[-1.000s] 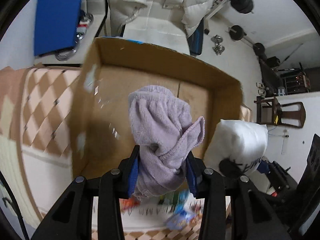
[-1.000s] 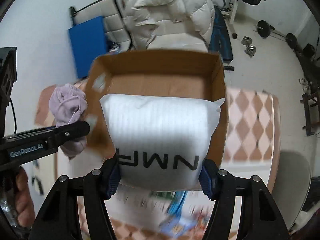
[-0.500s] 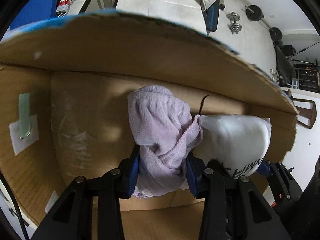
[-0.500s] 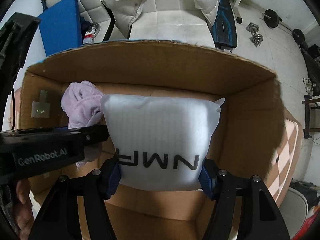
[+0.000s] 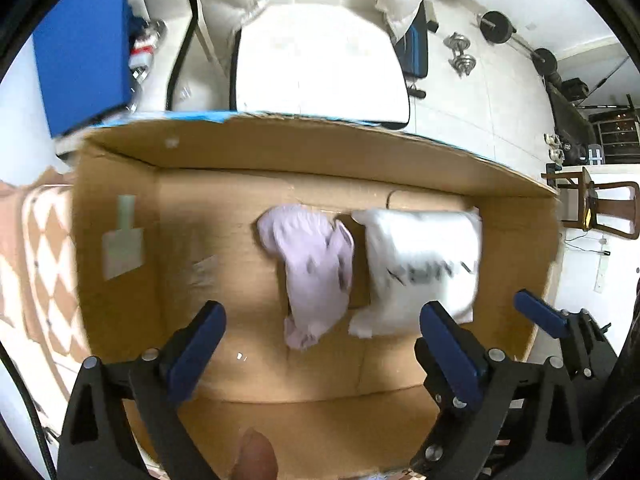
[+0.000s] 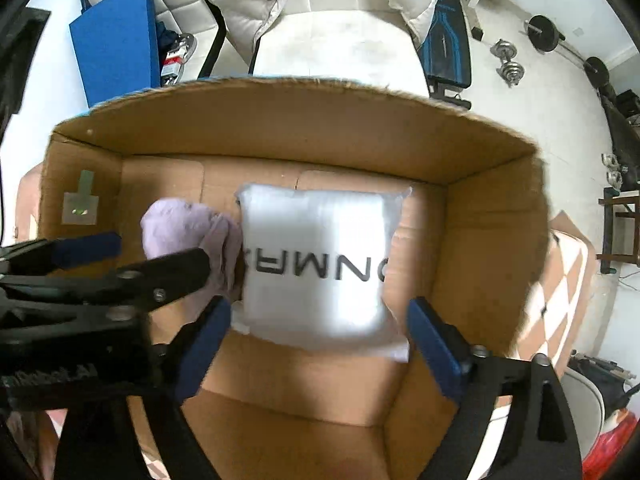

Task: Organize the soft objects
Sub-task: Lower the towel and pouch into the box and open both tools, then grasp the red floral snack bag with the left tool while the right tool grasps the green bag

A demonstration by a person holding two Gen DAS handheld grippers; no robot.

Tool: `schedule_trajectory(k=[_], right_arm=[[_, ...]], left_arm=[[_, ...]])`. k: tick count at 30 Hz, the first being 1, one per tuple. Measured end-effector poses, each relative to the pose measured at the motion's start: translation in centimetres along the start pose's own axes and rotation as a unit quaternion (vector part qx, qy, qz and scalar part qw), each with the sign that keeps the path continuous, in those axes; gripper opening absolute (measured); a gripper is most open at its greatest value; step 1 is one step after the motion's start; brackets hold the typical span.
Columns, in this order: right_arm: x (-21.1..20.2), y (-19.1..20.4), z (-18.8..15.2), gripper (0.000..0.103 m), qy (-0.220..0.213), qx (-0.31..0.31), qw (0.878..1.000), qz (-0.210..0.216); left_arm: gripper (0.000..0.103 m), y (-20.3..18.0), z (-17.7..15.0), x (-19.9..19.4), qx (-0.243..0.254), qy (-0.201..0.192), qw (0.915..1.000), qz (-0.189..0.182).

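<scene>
Release step: lilac towel (image 5: 314, 268) and white pillow (image 6: 320, 260) side by side on cardboard box (image 5: 120, 280) floor, both jaws wide, empty; next, withdrawal upward clear of walls.

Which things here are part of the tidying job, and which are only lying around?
Part of the job:
- lilac terry cloth
- white plastic pillow pack with black letters
- brown cardboard box

Lying around:
- white padded jacket
- blue flat board
- metal dumbbell
- dark wooden chair
</scene>
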State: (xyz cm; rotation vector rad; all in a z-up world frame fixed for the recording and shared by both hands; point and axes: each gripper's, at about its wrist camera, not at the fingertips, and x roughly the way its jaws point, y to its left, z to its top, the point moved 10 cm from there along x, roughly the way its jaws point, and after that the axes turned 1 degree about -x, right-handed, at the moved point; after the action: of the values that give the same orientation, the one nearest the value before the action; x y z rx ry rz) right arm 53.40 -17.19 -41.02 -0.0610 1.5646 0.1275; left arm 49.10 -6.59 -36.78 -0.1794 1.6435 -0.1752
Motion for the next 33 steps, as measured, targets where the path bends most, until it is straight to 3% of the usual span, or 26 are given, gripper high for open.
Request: schedule_trajectory(k=[2,9,11,14,17,20,23,26,33], right_arm=[[-1.6,0.4,-0.7,0.103,-0.016,0.0,1.0,-0.005],[-7.6,1.3,-4.8,0.103,-0.097,0.003,0.995,-0.032],[-8.6,1.6,-6.9,0.103,-0.101,0.002,0.994,-0.039],[-9.7,2.0,-10.9,0.103,-0.097,0.024,0.995,-0.014],[-9.6,2.5,-15.6,0.103,-0.096,0.038,0.995,-0.001],[-7.8,3.0,-19.6,0.103,-0.089,0.046,0.995,-0.007],[-4.3,3.6,-22.6,0.099,-0.049,0.064,0.996,0.023],[-1.6,4.0,-23.8,0.087,-0.018,0.079,0.996,0.036],[2.8,4.4,-23.9,0.084,0.013,0.108,0.993,0.043]], left_arm=[[0.1,0.3,-2.0,-1.9,0.002,-0.017,0.9999,0.002],[0.1,2.2,-4.4,-7.9,0.006,-0.083,0.9955,0.046],[0.1,2.8,-6.5,-8.6,-0.002,-0.103,0.9924,0.068],[0.1,5.4,-9.6,-8.3,-0.013,-0.126,0.9879,0.09],[0.1,7.2,-12.5,-5.3,-0.049,-0.094,0.9916,0.075],[0.099,8.7,-15.4,-0.4,-0.078,-0.028,0.9956,0.043],[0.093,9.6,-16.5,3.7,-0.086,0.008,0.9948,0.054],[0.093,10.1,-16.6,6.7,-0.086,0.034,0.9939,0.061],[0.093,11.2,-16.9,10.5,-0.092,0.069,0.9904,0.077]])
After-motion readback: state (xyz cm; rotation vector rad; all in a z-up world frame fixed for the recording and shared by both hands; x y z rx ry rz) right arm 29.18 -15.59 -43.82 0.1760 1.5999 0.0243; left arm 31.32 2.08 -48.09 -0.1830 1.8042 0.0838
